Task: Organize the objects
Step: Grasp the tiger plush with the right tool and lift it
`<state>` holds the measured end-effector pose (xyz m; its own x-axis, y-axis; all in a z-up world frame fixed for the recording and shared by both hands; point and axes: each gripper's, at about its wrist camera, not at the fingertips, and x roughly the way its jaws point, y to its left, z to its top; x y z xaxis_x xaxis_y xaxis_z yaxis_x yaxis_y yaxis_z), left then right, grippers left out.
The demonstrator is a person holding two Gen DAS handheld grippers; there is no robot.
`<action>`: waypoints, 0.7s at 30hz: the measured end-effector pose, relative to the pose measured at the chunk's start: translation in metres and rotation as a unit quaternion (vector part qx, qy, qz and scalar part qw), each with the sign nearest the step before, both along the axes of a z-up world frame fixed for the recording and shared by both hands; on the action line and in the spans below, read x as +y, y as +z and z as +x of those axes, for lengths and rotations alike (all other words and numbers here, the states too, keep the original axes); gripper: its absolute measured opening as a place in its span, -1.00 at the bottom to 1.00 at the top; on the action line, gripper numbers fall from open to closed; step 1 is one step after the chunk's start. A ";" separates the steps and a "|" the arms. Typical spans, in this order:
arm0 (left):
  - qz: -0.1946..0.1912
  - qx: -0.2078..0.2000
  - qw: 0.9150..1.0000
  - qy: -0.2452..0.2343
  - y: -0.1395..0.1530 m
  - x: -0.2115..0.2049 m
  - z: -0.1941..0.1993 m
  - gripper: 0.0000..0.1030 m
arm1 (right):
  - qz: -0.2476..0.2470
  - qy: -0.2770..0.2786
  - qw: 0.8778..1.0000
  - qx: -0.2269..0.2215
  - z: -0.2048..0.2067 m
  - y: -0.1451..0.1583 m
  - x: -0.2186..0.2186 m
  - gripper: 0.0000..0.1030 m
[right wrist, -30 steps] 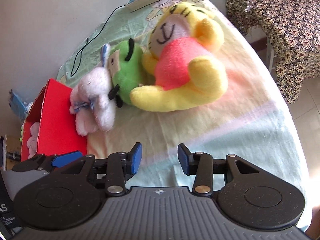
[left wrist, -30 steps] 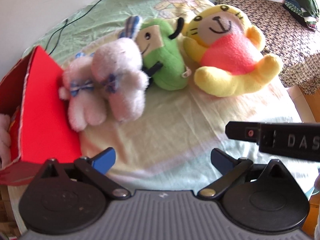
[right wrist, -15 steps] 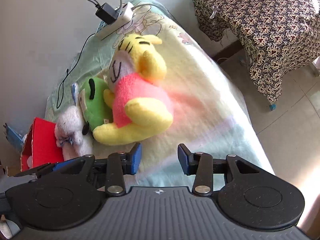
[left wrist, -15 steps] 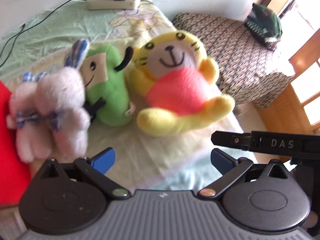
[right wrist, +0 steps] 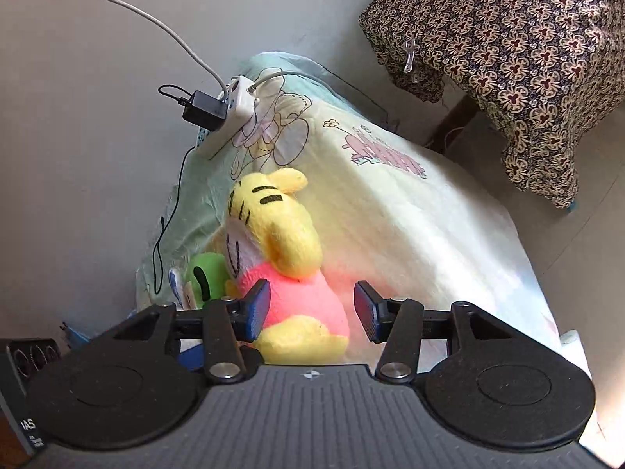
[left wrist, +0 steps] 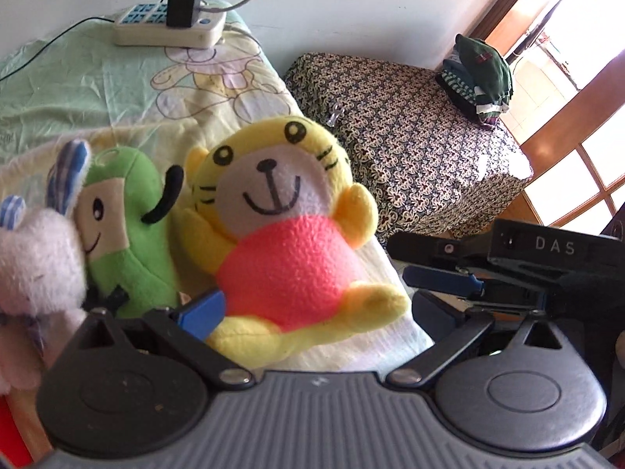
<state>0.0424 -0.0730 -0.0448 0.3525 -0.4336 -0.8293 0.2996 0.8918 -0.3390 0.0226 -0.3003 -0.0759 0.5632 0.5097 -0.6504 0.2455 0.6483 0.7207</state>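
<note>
A yellow tiger plush [left wrist: 285,242] with a pink belly lies on the pastel sheet [left wrist: 97,90], leaning on a green plush [left wrist: 129,234]. A pale bunny plush [left wrist: 35,269] lies left of that. My left gripper [left wrist: 316,312] is open, its fingers spread either side of the tiger's legs. My right gripper [left wrist: 433,265] comes in from the right, beside the tiger's foot. In the right wrist view the right gripper [right wrist: 311,310] is open, with the tiger plush [right wrist: 281,226] and its pink belly between the fingers. The green plush [right wrist: 205,273] peeks out behind.
A power strip [left wrist: 172,27] with a black adapter and cables lies at the sheet's far end by the wall. A table under patterned cloth [left wrist: 402,144] stands to the right, with folded green clothes [left wrist: 480,74] on it. A red box edge [left wrist: 11,430] shows at bottom left.
Both grippers have swung right and closed in on the yellow tiger plush. The red box has slid almost out of the left wrist view. The toys have not moved.
</note>
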 end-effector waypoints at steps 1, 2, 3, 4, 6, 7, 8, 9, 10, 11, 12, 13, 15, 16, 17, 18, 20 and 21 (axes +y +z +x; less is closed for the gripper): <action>-0.003 0.004 1.000 0.002 -0.003 0.001 0.002 0.96 | 0.006 0.000 1.000 0.003 0.004 -0.003 0.000 -0.02; -0.010 0.010 1.000 0.004 -0.007 0.002 0.005 0.96 | 0.011 0.002 1.000 0.005 0.007 -0.006 0.001 -0.02; -0.021 0.015 1.000 0.006 -0.011 0.004 0.007 0.96 | 0.016 0.006 1.000 0.006 0.011 -0.009 0.002 -0.03; -0.031 0.019 0.999 0.008 -0.013 0.006 0.010 0.96 | 0.020 0.012 1.000 0.006 0.015 -0.012 0.003 -0.04; -0.047 0.032 0.998 0.014 -0.019 0.009 0.014 0.96 | 0.021 0.023 0.999 0.006 0.020 -0.016 0.007 -0.04; -0.051 0.036 0.998 0.015 -0.021 0.009 0.016 0.96 | 0.021 0.029 0.999 0.006 0.022 -0.018 0.010 -0.05; -0.053 0.040 0.998 0.014 -0.023 0.009 0.018 0.97 | 0.022 0.033 0.999 0.007 0.025 -0.020 0.012 -0.05; -0.052 0.041 0.998 0.013 -0.024 0.008 0.019 0.97 | 0.023 0.037 0.999 0.008 0.028 -0.023 0.013 -0.05; -0.053 0.043 0.998 0.012 -0.026 0.007 0.021 0.97 | 0.024 0.040 0.999 0.010 0.030 -0.026 0.015 -0.04; -0.053 0.044 0.998 0.011 -0.027 0.007 0.022 0.98 | 0.025 0.042 0.999 0.011 0.033 -0.029 0.017 -0.04; -0.053 0.045 0.998 0.011 -0.028 0.006 0.024 0.98 | 0.027 0.044 0.999 0.011 0.035 -0.031 0.018 -0.03; -0.053 0.046 0.998 0.012 -0.029 0.006 0.026 0.99 | 0.029 0.048 0.998 0.010 0.037 -0.034 0.018 -0.02; -0.054 0.049 0.997 0.013 -0.032 0.007 0.030 0.99 | 0.034 0.053 0.998 0.011 0.040 -0.038 0.020 0.00; -0.053 0.051 0.997 0.013 -0.034 0.007 0.031 0.99 | 0.038 0.054 0.998 0.013 0.041 -0.041 0.020 0.07; -0.052 0.053 0.997 0.013 -0.036 0.007 0.033 0.99 | 0.045 0.054 0.997 0.017 0.042 -0.044 0.021 0.12; -0.054 0.055 0.997 0.014 -0.037 0.009 0.034 0.99 | 0.054 0.053 0.997 0.020 0.042 -0.047 0.021 0.12; -0.057 0.059 0.997 0.014 -0.038 0.010 0.035 0.99 | 0.069 0.052 0.996 0.017 0.040 -0.050 0.022 0.07; -0.058 0.059 0.997 0.011 -0.037 0.010 0.035 0.99 | 0.073 0.050 0.996 0.014 0.038 -0.051 0.022 0.03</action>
